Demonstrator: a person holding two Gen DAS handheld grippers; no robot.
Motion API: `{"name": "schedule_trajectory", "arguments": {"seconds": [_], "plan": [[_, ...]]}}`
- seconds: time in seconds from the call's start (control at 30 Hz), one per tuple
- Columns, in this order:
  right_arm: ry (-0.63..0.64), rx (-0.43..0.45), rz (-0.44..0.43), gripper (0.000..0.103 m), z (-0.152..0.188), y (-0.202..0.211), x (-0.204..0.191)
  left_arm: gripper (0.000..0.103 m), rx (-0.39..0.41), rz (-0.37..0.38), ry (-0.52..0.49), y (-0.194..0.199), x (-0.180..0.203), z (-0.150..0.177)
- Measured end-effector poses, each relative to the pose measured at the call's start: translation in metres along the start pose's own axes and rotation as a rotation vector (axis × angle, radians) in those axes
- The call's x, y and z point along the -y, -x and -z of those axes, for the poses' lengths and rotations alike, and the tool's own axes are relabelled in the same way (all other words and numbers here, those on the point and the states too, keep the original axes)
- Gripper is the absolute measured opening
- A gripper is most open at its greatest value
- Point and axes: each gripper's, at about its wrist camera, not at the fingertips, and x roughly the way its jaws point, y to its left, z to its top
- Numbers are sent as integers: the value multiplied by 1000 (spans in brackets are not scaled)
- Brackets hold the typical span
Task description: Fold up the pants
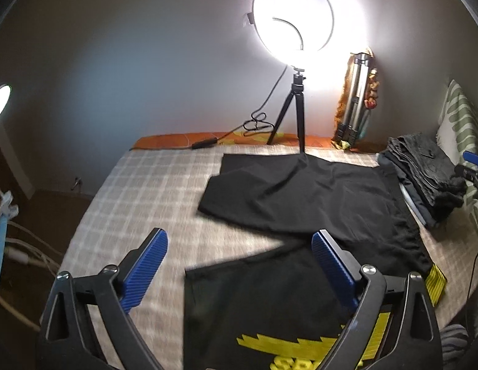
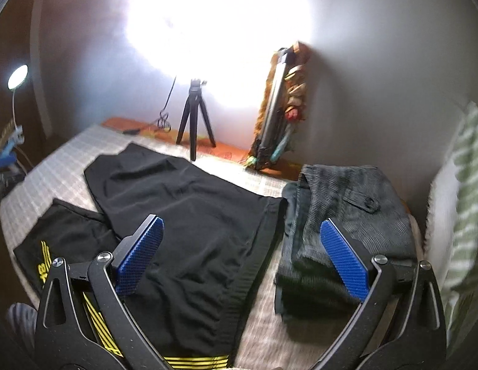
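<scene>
Black pants with yellow print [image 1: 294,194] lie spread on the checked bed cover [image 1: 140,191], one leg toward the far side and one [image 1: 257,302] toward me. My left gripper [image 1: 239,265] is open and empty, just above the near leg. In the right wrist view the pants [image 2: 192,222] fill the middle, with the ribbed waistband [image 2: 257,265] on the right. My right gripper [image 2: 240,259] is open and empty, hovering over the waistband and the bare cover beside it.
A stack of folded dark grey pants [image 2: 347,215] lies on the bed at right [image 1: 424,172]. A ring light on a small tripod [image 1: 294,114] stands at the bed's far edge, with its cable [image 1: 257,123]. A folded tripod [image 1: 356,98] leans on the wall. A striped pillow [image 2: 461,203] is at far right.
</scene>
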Motion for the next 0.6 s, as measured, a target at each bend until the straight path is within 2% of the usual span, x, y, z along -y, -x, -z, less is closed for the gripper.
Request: {"name": "schedule_trajectory", "arguments": {"seconds": [0.1,0.17,0.2,0.27,0.43,0.6], "plan": [[31,-67,-55,103,-13,-34,-3,90,-25,10,6,-27,-7,-20],[39,-98,-75,102,-20,-54,-3,73,-47,35,19,-49,-13,-33],[39,-116,-89,99,-23,-65,-3,71,-58,45,23,-58,-15,-38],[32,-147,-113,90,-29,-84,-2,70,-87,52,34,-83,-21,-52],[46,-218,-161,90,-44,-135,1,70,-134,84,45,-133,-32,-80],[31,-298,-167,90,-54,-188,12,70,-224,177,93,-194,-41,-106]]}}
